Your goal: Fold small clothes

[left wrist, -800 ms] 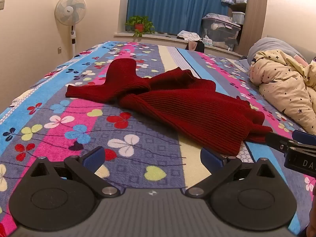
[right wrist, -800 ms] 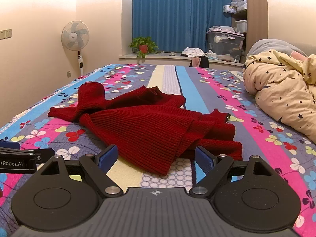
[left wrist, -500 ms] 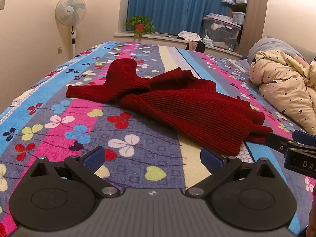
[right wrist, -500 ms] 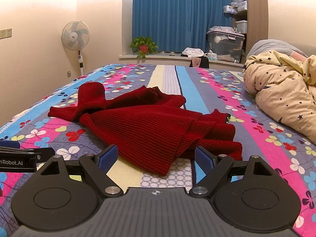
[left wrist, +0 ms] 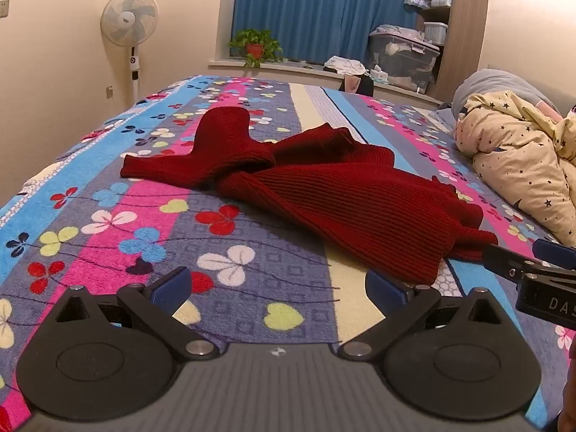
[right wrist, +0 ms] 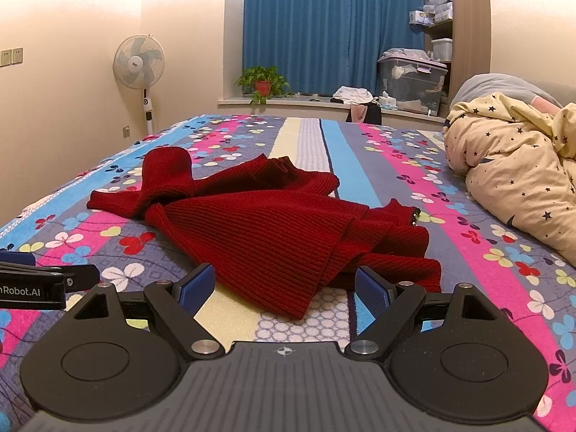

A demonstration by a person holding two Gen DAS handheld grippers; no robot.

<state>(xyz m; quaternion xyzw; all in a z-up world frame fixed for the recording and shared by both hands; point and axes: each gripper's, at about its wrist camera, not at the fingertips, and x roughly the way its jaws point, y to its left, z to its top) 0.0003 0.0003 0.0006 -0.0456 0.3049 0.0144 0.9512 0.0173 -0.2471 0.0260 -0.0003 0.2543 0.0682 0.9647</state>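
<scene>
Bare bedspread (left wrist: 108, 237) left of sweater (left wrist: 345, 198); quilt (right wrist: 518, 165) crowding right.

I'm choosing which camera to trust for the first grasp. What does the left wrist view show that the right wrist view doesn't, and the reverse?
Only the left wrist view shows the open left hand-held gripper over bare bedspread, short of the red sweater.

Only the right wrist view shows the open right hand-held gripper straddling the sweater's near hem, and a small metal piece at its right edge.

Both show the crumpled sweater, standing fan, potted plant and starry quilt.
</scene>
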